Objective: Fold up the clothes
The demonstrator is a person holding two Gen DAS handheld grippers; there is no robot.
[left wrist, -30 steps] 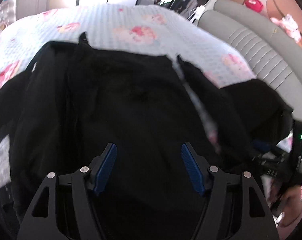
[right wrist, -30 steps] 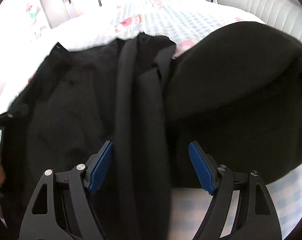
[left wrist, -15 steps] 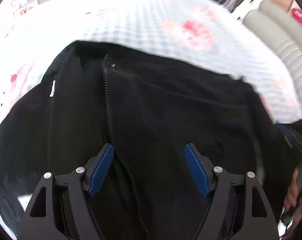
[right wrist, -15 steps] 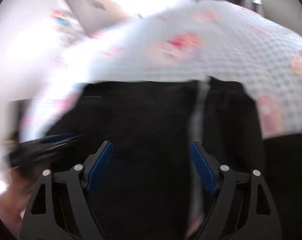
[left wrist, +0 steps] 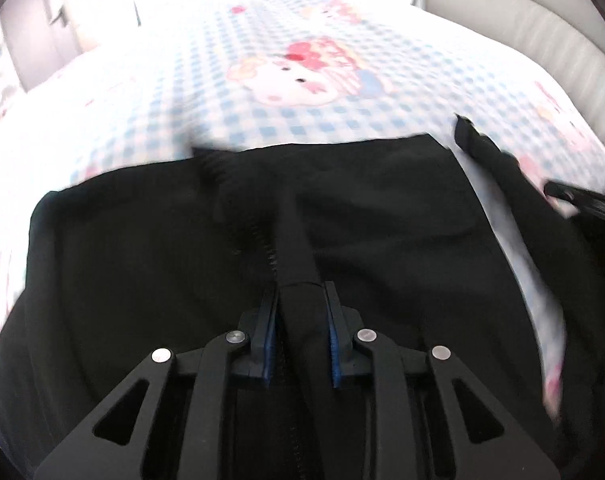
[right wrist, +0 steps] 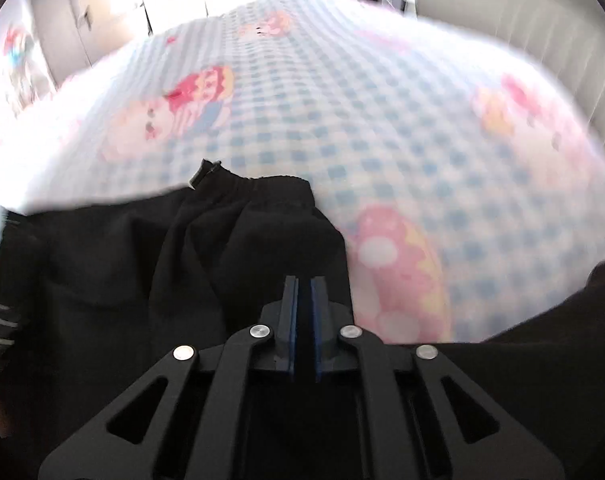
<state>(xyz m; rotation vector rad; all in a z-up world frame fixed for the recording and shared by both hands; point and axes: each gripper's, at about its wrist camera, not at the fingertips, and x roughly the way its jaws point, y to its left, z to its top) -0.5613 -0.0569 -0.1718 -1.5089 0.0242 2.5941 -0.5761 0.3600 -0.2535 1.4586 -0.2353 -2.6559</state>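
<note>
A black zip-up jacket (left wrist: 382, 232) lies spread on the bed, its zipper (left wrist: 262, 240) running toward me. My left gripper (left wrist: 298, 292) is closing its jaws on a raised fold of the jacket beside the zipper, and the blue pads press on the fabric. In the right wrist view the jacket (right wrist: 102, 264) fills the lower left, with its gathered hem (right wrist: 262, 188) at the far edge. There my right gripper (right wrist: 304, 280) is shut, with a thin layer of black cloth pinched between its pads near the jacket's right edge.
The bed carries a blue-and-white checked sheet (left wrist: 294, 80) with pink cartoon prints (right wrist: 398, 272). A padded grey headboard (left wrist: 522, 12) runs along the right. Cupboard doors (right wrist: 62, 32) stand at the far left. More dark cloth (right wrist: 562, 340) lies at the lower right.
Both grippers were wide open over the jacket; both have moved toward its far edge and shut on folds of the black fabric.
</note>
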